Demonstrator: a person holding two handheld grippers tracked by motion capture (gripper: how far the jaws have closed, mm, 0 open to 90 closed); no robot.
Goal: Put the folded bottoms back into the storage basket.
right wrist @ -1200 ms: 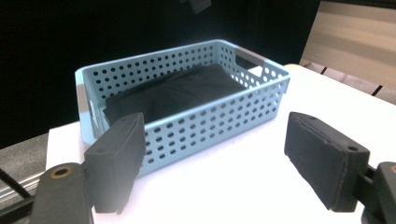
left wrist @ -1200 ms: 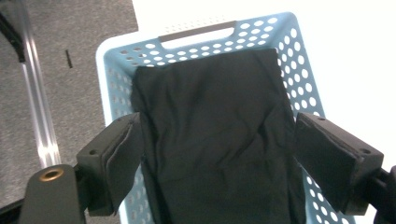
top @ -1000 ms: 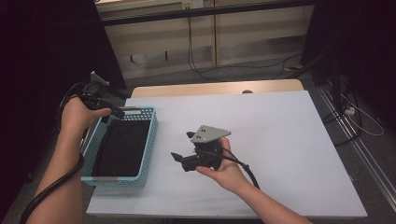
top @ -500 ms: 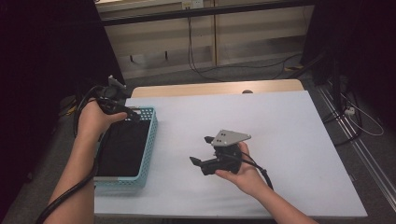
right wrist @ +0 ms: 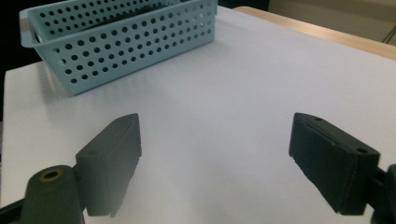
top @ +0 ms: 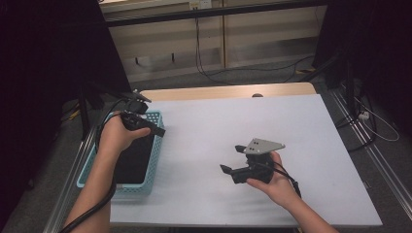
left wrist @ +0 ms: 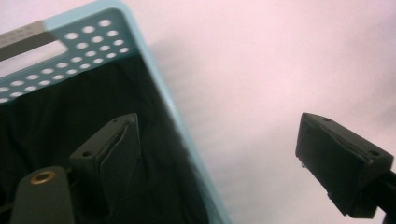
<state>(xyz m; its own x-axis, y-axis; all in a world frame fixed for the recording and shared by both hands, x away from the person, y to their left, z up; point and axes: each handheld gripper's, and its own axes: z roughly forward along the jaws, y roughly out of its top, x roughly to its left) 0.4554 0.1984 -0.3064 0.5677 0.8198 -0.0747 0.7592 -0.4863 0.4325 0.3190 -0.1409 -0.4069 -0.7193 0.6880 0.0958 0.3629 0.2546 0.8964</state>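
While you hold both tools over the table, this is how things stand.

Writing: the light-blue perforated plastic basket [top: 154,145] carries a grey strip label [left wrist: 21,39] on its rim; its print is too blurred in the left gripper view for you to read. No other writing is legible.

Left gripper [top: 145,122]: your left hand [top: 116,136] holds it over the basket's far right corner. Its black jaws stand wide apart with nothing between them; one hangs over the basket's inside, the other over the white surface.

Right gripper [top: 232,160]: your right hand [top: 272,182] holds it low over the middle of the table, jaws apart and empty, pointing left towards the basket. A grey three-cornered plate [top: 264,145] sits on top.

Basket: it rests at the left edge of the table, and a dark, soft-looking black material [top: 133,158] fills its bottom. What that material is cannot be told.

Change: since a second ago your left hand has come from beyond the basket's left rim across to its right corner. Your right hand has shifted right and nearer to you. The basket has stayed put.

Surface: a white rectangular tabletop [top: 301,126] with a pale wooden strip [top: 214,92] along its far edge.

Room: dim, with black curtains [top: 43,58] at both sides, beige wall panels behind, and loose cables [top: 272,70] on the grey floor.
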